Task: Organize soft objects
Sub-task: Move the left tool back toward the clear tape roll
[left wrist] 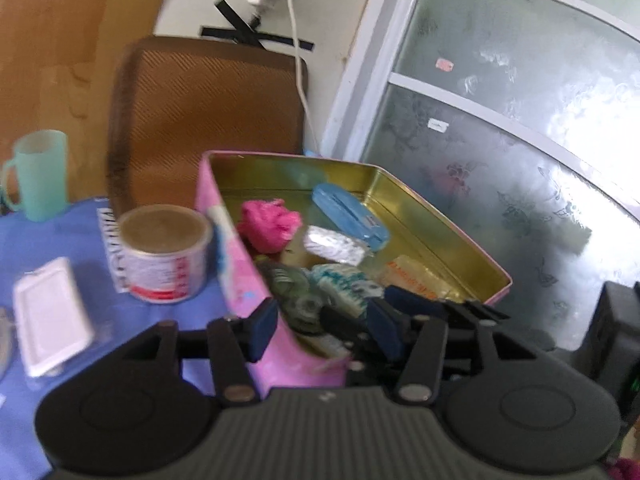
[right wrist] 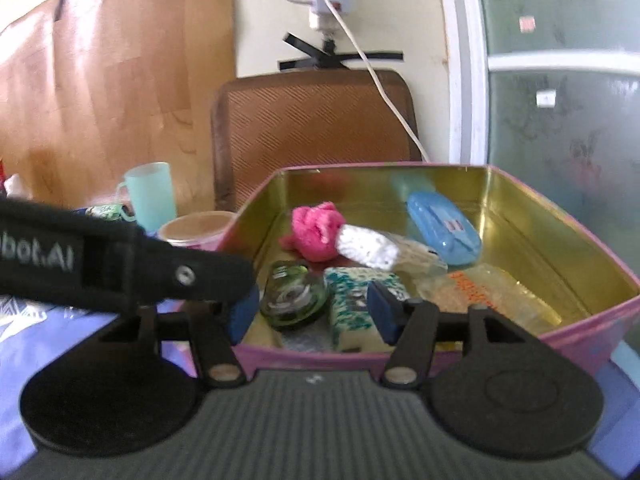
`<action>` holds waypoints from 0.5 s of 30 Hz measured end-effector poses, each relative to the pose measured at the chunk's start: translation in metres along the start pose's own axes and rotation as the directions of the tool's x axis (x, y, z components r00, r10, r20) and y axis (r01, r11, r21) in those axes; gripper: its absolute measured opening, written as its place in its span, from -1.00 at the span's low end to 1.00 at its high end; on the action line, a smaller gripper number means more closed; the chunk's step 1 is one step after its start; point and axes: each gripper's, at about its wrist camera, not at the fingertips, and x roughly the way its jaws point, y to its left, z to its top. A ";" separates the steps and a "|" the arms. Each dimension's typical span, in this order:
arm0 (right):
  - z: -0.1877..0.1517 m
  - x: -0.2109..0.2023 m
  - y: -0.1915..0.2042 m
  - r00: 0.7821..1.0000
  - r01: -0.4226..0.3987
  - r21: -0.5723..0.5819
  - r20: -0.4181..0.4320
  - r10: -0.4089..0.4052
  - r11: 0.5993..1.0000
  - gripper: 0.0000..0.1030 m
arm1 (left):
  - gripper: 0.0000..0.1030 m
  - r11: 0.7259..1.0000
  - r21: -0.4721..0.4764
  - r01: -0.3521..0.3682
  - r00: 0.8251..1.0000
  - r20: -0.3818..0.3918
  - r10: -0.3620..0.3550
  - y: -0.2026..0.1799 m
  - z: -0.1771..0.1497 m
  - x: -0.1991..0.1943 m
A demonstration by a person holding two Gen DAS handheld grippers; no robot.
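Both grippers, left gripper (left wrist: pixel 324 326) and right gripper (right wrist: pixel 316 312), hang released and empty at the pink tin's (right wrist: pixel 592 332) near rim, soft items (pink sponge (right wrist: pixel 316 234) among them) gathered inside, apparently for tidy storage.

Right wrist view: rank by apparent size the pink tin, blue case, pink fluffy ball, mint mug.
1. pink tin, by far the largest
2. blue case
3. pink fluffy ball and mint mug look about alike; the mug sits farther back, so no ranking.
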 end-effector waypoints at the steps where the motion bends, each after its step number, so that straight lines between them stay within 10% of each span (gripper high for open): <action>1: 0.000 -0.005 0.002 1.000 -0.007 0.001 0.008 0.007 1.000 0.20 | -0.01 1.000 -0.007 0.003 1.000 0.007 -0.003 0.005 -0.003 -0.008; 8: 0.005 -0.031 0.038 0.991 -0.126 -0.013 0.052 0.126 0.992 0.19 | -0.02 0.989 -0.070 -0.130 0.990 0.038 0.133 0.073 -0.045 -0.067; 15: 0.007 0.001 0.113 0.938 -0.344 -0.085 -0.084 0.338 0.935 -0.13 | -0.03 0.882 -0.218 -0.417 0.902 0.022 0.431 0.172 -0.091 -0.123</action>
